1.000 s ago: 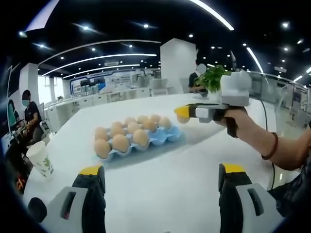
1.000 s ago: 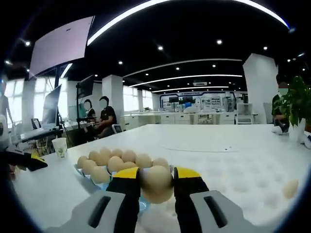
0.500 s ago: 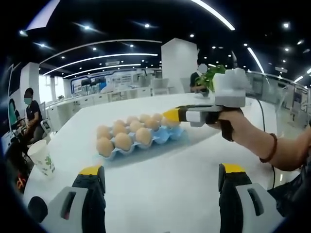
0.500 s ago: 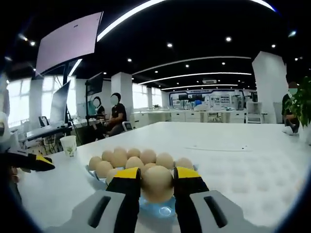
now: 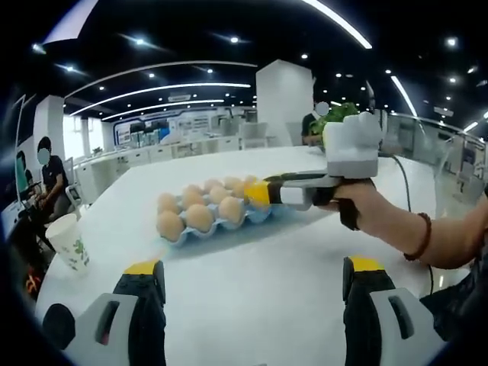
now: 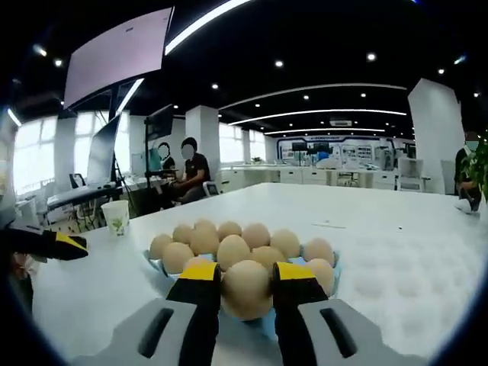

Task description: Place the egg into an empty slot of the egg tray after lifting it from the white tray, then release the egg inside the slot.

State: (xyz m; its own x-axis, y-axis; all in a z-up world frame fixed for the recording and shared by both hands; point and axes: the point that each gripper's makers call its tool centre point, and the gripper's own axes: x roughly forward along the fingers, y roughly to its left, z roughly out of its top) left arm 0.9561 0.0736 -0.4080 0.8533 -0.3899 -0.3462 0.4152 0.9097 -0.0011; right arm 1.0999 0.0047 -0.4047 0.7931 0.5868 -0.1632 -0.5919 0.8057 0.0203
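Observation:
A blue egg tray [image 5: 248,218] with several brown eggs sits on the white table. In the left gripper view the right gripper [image 5: 258,193], held in a person's hand, reaches over the tray's right end. In the right gripper view that gripper [image 6: 246,288] is shut on a brown egg [image 6: 246,286], just above the near edge of the egg tray [image 6: 334,263]. My left gripper [image 5: 252,284] stands open near the table with nothing between its jaws. Its yellow tip [image 6: 67,244] shows at the left of the right gripper view.
A paper cup [image 5: 70,242] stands left of the egg tray, also seen as a cup [image 6: 117,216] in the right gripper view. A potted plant [image 5: 335,116] stands behind the right hand. People sit at desks in the background.
The right gripper has carried the egg leftward and closer, from beside the tray to over its near end. The left gripper has stayed where it was, open.

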